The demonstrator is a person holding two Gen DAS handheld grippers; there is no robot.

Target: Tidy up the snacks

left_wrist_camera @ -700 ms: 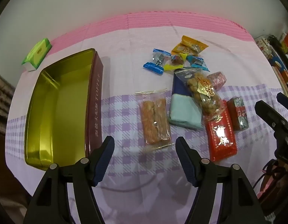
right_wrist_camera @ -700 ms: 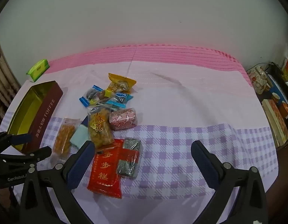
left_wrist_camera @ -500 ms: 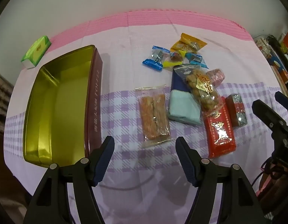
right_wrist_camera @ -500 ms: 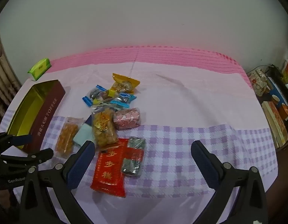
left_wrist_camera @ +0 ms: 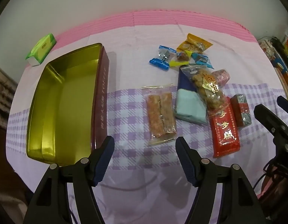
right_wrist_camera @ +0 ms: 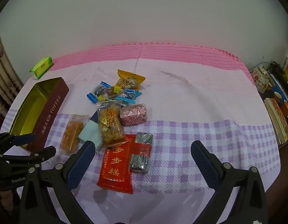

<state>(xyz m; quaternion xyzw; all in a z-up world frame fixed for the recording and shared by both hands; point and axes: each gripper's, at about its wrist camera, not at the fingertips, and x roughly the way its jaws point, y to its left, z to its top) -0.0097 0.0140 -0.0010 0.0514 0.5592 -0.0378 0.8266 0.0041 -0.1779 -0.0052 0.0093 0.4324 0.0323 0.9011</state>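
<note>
- Left gripper [left_wrist_camera: 144, 145]: jaws spread wide, nothing between them, hanging over the checked part of the tablecloth [left_wrist_camera: 129, 119], just in front of a clear pack of two orange-brown bars [left_wrist_camera: 161, 116].
- Right gripper [right_wrist_camera: 142, 153]: jaws spread wide too, empty, above a red packet with gold characters [right_wrist_camera: 116, 166] and a green-foil snack with a red band [right_wrist_camera: 142, 153].
- Toffee tin [left_wrist_camera: 65, 104]: open, gold inside, maroon wall with "TOFFEE" lettering, on the left of the table, nothing in it.
- Snacks in a loose pile right of the tin, all on the cloth, none in the tin.
- Clear bag of fried dough twists [right_wrist_camera: 110, 126] lies across a navy and pale-blue packet [left_wrist_camera: 188, 104] and overlaps the top of the red packet.
- Pink floral-wrapped sweet [right_wrist_camera: 133, 114] just right of the twists bag.
- Further back: blue-wrapped candies [left_wrist_camera: 162, 57], one yellow-ended candy [left_wrist_camera: 182, 57], an orange pouch [left_wrist_camera: 193, 43], touching in a cluster.
- Green tissue pack [left_wrist_camera: 41, 49] at the far left corner, beyond the tin, well apart from the snacks.
</note>
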